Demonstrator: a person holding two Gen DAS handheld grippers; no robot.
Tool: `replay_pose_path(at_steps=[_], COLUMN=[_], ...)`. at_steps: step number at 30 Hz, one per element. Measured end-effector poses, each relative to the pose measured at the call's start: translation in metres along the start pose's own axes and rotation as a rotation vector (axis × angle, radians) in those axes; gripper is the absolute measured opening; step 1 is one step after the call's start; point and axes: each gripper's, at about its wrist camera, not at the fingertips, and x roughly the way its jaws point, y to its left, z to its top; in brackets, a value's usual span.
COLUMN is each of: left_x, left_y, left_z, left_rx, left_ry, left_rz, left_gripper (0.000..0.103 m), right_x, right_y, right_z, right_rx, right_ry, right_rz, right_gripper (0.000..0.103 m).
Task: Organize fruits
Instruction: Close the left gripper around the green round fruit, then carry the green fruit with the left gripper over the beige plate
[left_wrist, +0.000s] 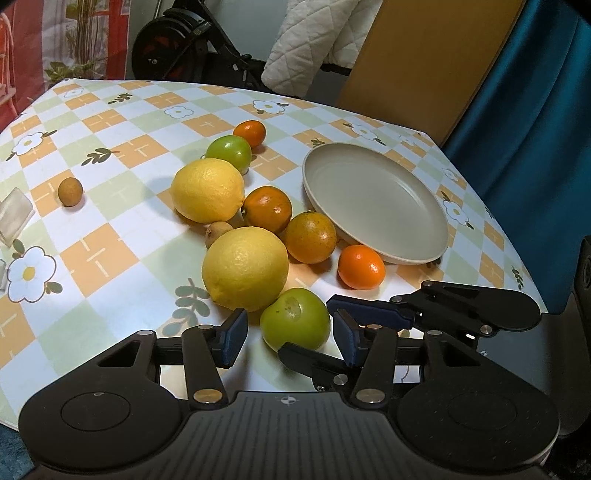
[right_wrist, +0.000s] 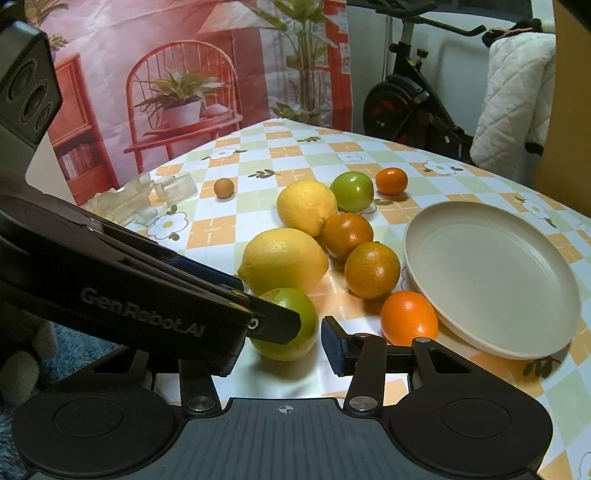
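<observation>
Only readable text: "GenRobot.AI" on the side of the left gripper (right_wrist: 275, 325), which crosses the right wrist view from the left.

L to R on the checked floral tablecloth (left_wrist: 110, 258): clear plastic bits (right_wrist: 173, 188) at the far left edge; a small brown round fruit (left_wrist: 70, 191) alone, well apart from the rest. Then the main cluster: rear lemon (left_wrist: 207, 190) w/ a green fruit (left_wrist: 229, 152) and small orange (left_wrist: 250, 133) behind it; another tiny brown fruit (left_wrist: 218, 232) wedged between the two lemons; front lemon (left_wrist: 245, 267), big, pitted skin. Right of the lemons, two dull, dark-speckled oranges (left_wrist: 267, 209) (left_wrist: 310, 237) touching each other, then a bright glossy orange (left_wrist: 361, 266) just beside the rim of the beige plate (left_wrist: 376, 203). Plate holds nothing.

Nearest fruit: green fruit w/ a pale scar on top (left_wrist: 294, 323), close to the front lemon, sitting between the spread fingers of both grippers. Left gripper (left_wrist: 288, 334) open, pads either side of it, not touching as far as can be seen. Right gripper (right_wrist: 277, 350) also spread; its left finger is hidden behind the left gripper's tip, which overlaps the green fruit.

Background: exercise bike (right_wrist: 413, 96), quilted white cloth (right_wrist: 517, 103), printed red backdrop (right_wrist: 166, 74).
</observation>
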Motion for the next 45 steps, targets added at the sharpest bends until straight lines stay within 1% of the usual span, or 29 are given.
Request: replay_pose_path(at_steps=[5,6,7,29,39,45], left_x=[0.0011,0.0021,0.0029,0.0064,0.0091,0.0093], left_y=[-0.0014,-0.0017,-0.0016,-0.0001,0.0035,0.0031], left_z=[-0.0010,-0.0009,-0.0012,-0.0045,-0.0046,-0.0052], left_rx=[0.010,0.011,0.011,-0.009,-0.024,-0.017], left_ry=[-0.001,0.003,0.006,0.009,0.015,0.007], left_rz=[-0.019,-0.021,-0.019,-0.022,-0.034,-0.034], left_gripper=[0.052,0.047,0.045,0.045,0.047,0.046], right_x=[0.0020,0.0021,0.0020,0.0074,0.0077,0.0098], right_y=[-0.0004,-0.0005,-0.0004,-0.0025,-0.0026,-0.0036], right_z=[-0.0008,-0.0009,-0.0008,-0.0018,-0.0033,-0.0032], right_rx=[0.004,0.004,0.004,0.023,0.033,0.037], right_ry=[0.000,0.000,0.001,0.012,0.014,0.008], right_rz=[0.001,0.001,0.000,0.003,0.005,0.003], right_gripper=[0.040,0.040,0.040,0.041,0.041,0.042])
